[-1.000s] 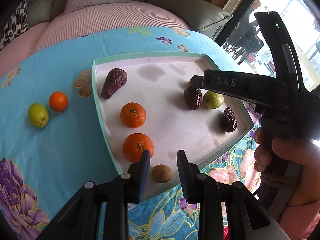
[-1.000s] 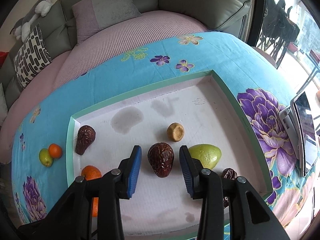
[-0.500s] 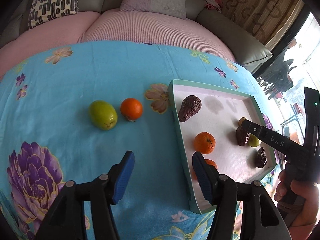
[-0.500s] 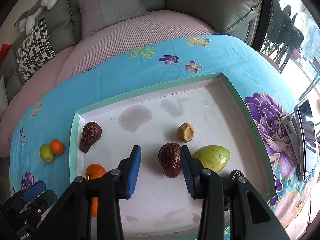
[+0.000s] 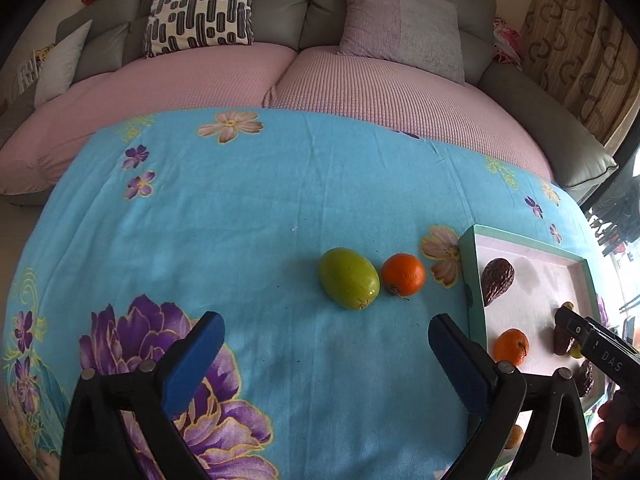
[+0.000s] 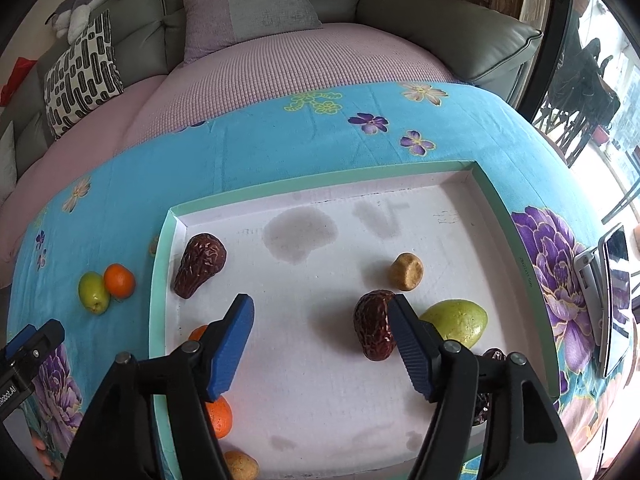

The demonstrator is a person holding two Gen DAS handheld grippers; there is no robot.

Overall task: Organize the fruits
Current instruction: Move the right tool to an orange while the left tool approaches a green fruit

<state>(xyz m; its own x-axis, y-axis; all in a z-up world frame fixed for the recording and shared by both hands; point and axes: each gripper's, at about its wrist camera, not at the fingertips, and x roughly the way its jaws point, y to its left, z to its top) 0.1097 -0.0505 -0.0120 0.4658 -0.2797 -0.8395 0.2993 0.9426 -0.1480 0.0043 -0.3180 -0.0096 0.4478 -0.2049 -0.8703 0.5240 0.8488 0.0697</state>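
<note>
With its jaws spread wide, the left tool (image 5: 326, 354) faces the green fruit (image 5: 349, 278) and orange (image 5: 403, 274) at twelve o'clock outside the tray (image 5: 472, 276), probably needing an advance and pinch next.

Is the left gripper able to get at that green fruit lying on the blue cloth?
Probably yes. The left gripper is open, the green fruit lies ahead on the cloth, and only the small orange sits close beside it.

Bright daylight pours in from the window (image 6: 600, 92) on the right, washing it out white, shadows are soft, and the round edges bend and go dark.
</note>
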